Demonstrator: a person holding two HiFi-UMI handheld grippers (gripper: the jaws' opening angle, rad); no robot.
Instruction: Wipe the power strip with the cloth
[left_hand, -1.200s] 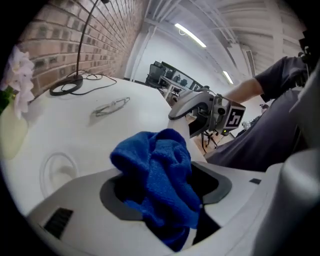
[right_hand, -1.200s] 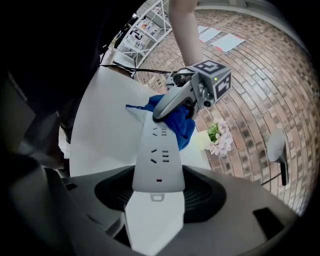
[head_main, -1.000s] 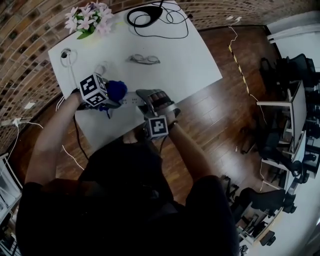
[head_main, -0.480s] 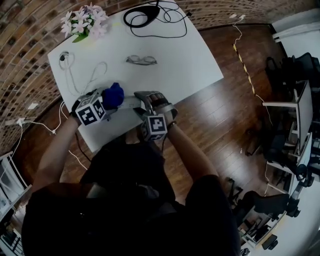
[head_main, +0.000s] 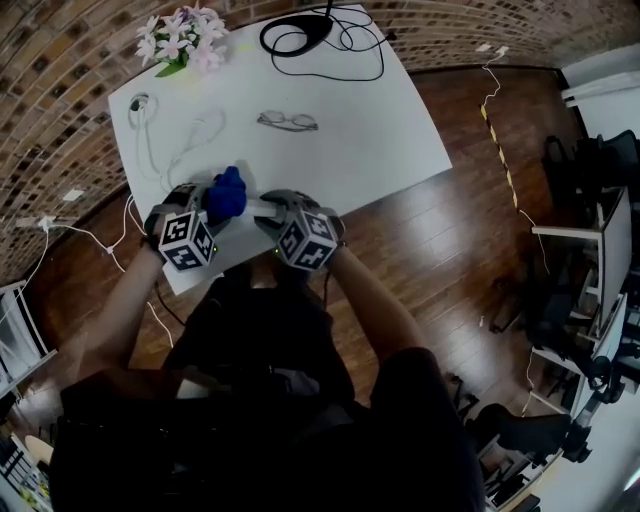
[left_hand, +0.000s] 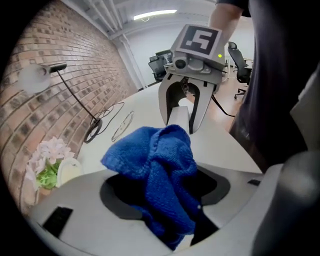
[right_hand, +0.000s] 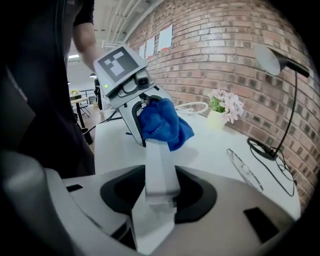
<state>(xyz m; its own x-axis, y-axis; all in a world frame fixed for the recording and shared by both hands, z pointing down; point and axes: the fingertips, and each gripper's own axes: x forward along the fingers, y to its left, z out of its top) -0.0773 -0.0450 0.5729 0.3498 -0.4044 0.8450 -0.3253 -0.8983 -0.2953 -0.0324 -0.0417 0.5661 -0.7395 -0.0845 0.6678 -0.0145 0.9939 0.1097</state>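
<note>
The white power strip (head_main: 262, 207) lies near the front edge of the white table (head_main: 380, 120), between my two grippers. My left gripper (head_main: 213, 208) is shut on a bunched blue cloth (head_main: 227, 194), which rests against the strip's left end. In the left gripper view the cloth (left_hand: 161, 165) fills the jaws and hides the fingertips. My right gripper (head_main: 276, 214) holds the strip's other end. Its jaws have just been closing, and the strip (right_hand: 160, 167) runs out from between them toward the cloth (right_hand: 163, 125).
Glasses (head_main: 288, 121) lie mid-table. A pot of pink flowers (head_main: 183, 38) stands at the far left corner, and a black coiled cable (head_main: 320, 35) lies at the far edge. A white cable (head_main: 165, 140) trails on the left. Wooden floor lies to the right.
Both grippers have rolled, so their marker cubes now face up more. The left cube has dropped toward the table's front edge. The cloth stays at the strip's left end.
</note>
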